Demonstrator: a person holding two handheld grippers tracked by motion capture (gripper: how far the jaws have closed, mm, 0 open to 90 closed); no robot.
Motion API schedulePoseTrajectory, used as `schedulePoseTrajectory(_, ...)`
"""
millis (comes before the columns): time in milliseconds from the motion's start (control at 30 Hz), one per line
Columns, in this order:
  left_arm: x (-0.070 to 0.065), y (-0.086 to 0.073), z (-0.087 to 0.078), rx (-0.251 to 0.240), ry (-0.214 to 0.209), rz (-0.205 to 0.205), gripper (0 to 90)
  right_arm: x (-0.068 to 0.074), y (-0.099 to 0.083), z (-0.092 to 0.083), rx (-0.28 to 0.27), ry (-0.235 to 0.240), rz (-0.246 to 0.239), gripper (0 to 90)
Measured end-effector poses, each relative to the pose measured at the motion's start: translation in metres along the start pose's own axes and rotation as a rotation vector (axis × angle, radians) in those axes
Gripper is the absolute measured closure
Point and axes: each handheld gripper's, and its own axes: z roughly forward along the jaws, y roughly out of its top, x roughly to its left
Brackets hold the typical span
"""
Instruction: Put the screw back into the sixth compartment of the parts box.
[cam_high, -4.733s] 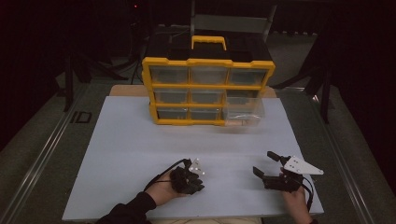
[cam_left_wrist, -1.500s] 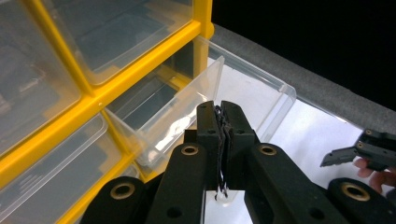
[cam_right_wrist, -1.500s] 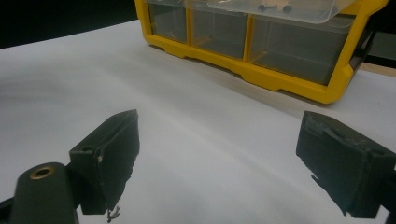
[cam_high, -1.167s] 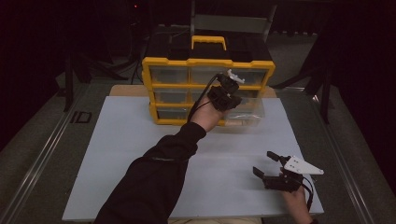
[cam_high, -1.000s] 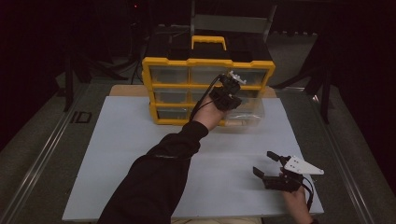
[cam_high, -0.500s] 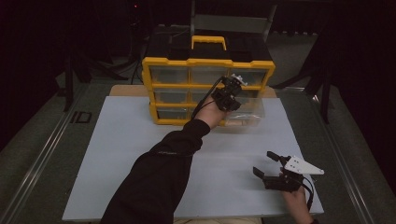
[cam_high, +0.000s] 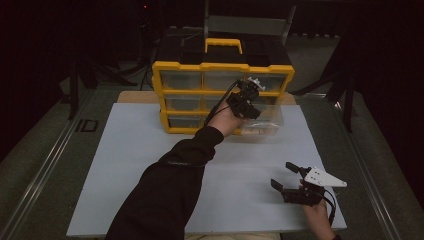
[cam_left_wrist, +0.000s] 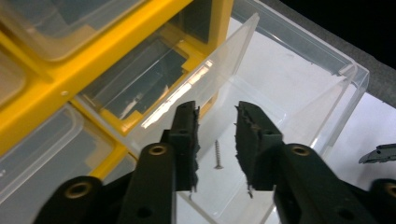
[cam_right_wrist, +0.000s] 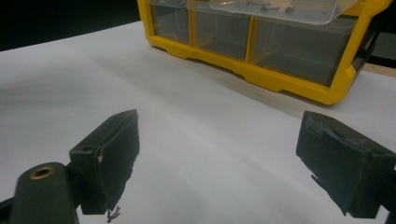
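White mat (cam_high: 125, 165); left tool (cam_left_wrist: 215, 133) just opening, seemingly empty.

My left arm, in its dark sleeve, stretches far forward across the surface, the left gripper (cam_high: 248, 100) raised at its end. Its fingers (cam_left_wrist: 187, 135) have just been opening and stand slightly apart, nothing pinched between them. My right hand (cam_high: 320, 212) rests low and near me, right gripper (cam_high: 287, 176) spread wide, empty.
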Motion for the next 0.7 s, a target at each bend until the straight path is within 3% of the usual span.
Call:
schedulePoseTrajectory(267,-0.005,-0.005,-0.021,-0.062,-0.006,-0.011,51.4,0.0,0.0,0.0,0.001,0.0,0.001,13.3)
schedulePoseTrajectory(700,-0.01,-0.026,-0.054,-0.108,-0.021,0.004,29.6,-0.001,-0.002,-0.001,0.006,0.002,0.008,13.4)
